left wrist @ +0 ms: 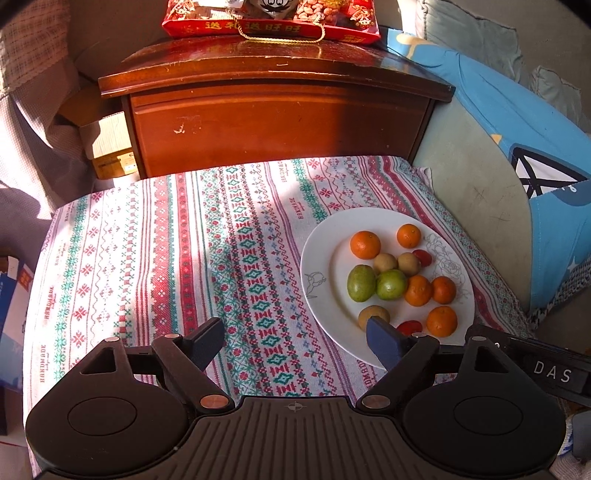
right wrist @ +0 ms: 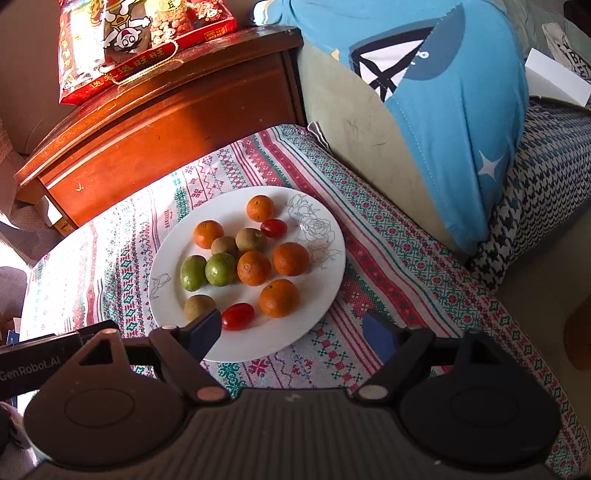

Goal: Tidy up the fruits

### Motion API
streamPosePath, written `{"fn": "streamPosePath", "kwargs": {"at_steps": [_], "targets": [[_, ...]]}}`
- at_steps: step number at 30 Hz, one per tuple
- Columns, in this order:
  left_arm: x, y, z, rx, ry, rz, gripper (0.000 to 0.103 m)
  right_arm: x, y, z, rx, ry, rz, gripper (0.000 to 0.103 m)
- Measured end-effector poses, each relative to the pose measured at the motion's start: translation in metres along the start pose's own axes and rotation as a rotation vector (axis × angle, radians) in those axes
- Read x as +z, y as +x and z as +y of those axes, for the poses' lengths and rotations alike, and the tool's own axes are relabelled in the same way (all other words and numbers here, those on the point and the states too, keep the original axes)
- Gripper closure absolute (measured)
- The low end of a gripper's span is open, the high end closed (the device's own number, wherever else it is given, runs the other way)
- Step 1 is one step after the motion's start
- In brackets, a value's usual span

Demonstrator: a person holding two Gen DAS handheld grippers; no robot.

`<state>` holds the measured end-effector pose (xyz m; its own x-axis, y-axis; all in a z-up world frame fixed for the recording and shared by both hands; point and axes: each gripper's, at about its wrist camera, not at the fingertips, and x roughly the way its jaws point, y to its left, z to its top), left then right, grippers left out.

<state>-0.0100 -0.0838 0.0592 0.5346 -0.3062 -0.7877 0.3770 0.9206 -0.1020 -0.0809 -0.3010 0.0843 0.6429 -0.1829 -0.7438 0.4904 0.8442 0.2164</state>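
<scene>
A white plate printed with grey line-drawn roses sits toward the right side of a table covered in a red, green and white cross-stitch-pattern cloth, lit by strong sunlight. On the plate lie five small oranges, two green fruits touching each other at its left, three brownish kiwis and two cherry tomatoes, one at the near edge and one at the far side beside the rose print. Two oranges touch each other just right of the green pair; the rest are loosely spread.

The left hand-held gripper hangs over the near part of the cloth, jaws spread wide with nothing between them, its right finger in front of the plate's near-left rim. The right hand-held gripper hangs at the plate's near edge, also spread wide and empty, its left finger in front of the rim close to a kiwi and the near tomato.

Beyond the table stands a dark wooden cabinet bearing a red snack gift pack. To the right, a blue cushion leans on a pale sofa, with a houndstooth throw beside it.
</scene>
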Motion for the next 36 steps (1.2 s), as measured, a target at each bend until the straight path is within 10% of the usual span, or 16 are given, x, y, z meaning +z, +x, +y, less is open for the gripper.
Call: {"fn": "streamPosePath", "kwargs": {"at_steps": [36], "targets": [[-0.007, 0.035, -0.003, 0.145, 0.059, 0.145, 0.017, -0.003, 0.031, 0.014, -0.149, -0.047, 0.100, 0.010]]}}
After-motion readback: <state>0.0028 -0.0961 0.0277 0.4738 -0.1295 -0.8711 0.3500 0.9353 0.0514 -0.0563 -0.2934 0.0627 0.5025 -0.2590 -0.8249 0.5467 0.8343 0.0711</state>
